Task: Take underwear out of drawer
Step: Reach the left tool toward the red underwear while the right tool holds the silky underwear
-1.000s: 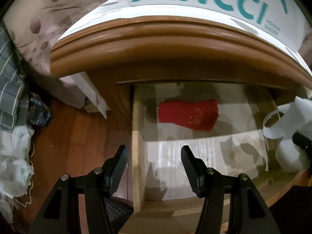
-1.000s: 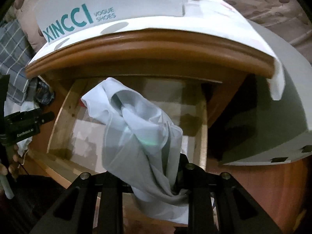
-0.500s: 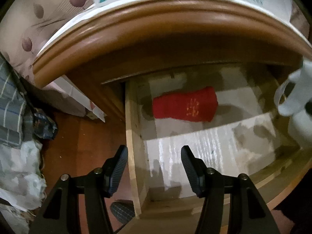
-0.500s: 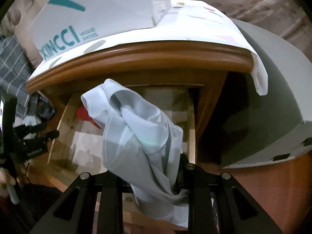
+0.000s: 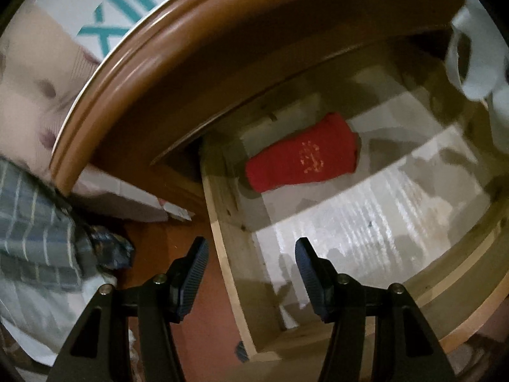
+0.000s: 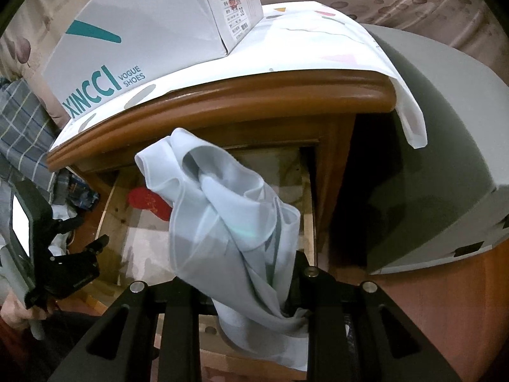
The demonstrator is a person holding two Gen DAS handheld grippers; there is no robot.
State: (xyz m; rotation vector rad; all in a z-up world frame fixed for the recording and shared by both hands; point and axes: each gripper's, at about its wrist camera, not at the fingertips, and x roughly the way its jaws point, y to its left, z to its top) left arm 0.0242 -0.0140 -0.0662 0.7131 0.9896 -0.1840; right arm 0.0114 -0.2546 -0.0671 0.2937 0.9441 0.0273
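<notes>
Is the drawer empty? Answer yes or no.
No: a red garment lies on the floor of the drawer, towards its back.

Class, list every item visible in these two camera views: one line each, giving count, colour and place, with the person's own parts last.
Drawer: one, pale wood, pulled open under the nightstand top.
Red garment: one, red, folded, lying on the drawer floor towards the back.
Pale underwear: one, light grey-blue, bunched above the drawer, clamped in the right gripper.
Nightstand: one, brown wood.
Shoe box: one, white with teal lettering, on the nightstand.
Cloth cover: one, white patterned, under the box.
Plaid fabric: one, grey-blue, left of the nightstand.
Left gripper: one, black, open, empty.
Right gripper: one, black, shut on the underwear.
</notes>
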